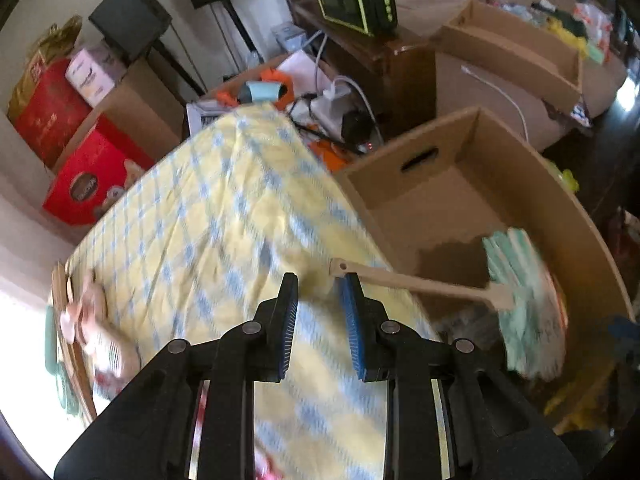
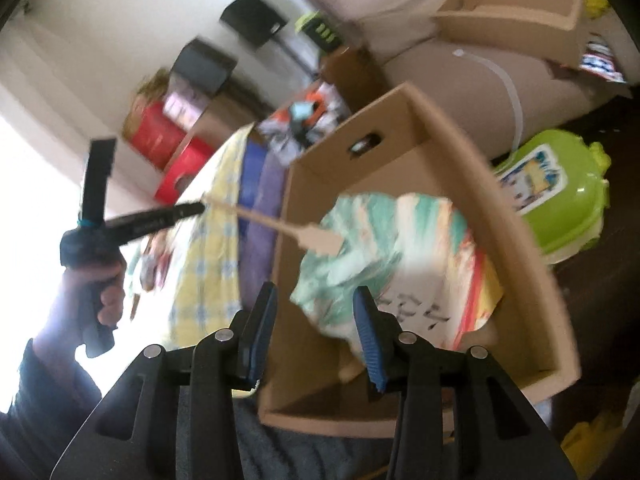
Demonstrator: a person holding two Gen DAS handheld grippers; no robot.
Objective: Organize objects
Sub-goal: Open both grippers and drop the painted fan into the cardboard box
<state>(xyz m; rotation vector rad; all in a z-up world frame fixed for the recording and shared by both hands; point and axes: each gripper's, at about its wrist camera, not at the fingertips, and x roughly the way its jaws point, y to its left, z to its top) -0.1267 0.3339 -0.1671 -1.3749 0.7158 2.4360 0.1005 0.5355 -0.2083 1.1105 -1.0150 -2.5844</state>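
Note:
A hand fan with a mint-and-white blade (image 1: pixel 520 300) (image 2: pixel 392 248) and a beige handle (image 1: pixel 420 284) (image 2: pixel 272 224) hangs blurred over an open cardboard box (image 1: pixel 380 168) (image 2: pixel 500 208). My left gripper (image 1: pixel 320 278) is above the yellow-and-blue checked cloth (image 1: pixel 200 220). Its pads are apart with only cloth showing between them, and the handle's end lies at its right fingertip (image 1: pixel 350 280). In the right wrist view one left finger (image 2: pixel 160 220) points at the handle's end. My right gripper (image 2: pixel 316 294) is open over the box, with the blade's lower edge between its fingers.
The box stands against the table's right edge, below the cloth. Behind it are a second cardboard box (image 1: pixel 508 48), tangled cables (image 1: pixel 332 108) and a green radio (image 1: pixel 356 0). Red boxes (image 1: pixel 88 184) sit left. A lime plastic container (image 2: pixel 560 196) lies right. A hand (image 2: pixel 104 292) holds the left gripper.

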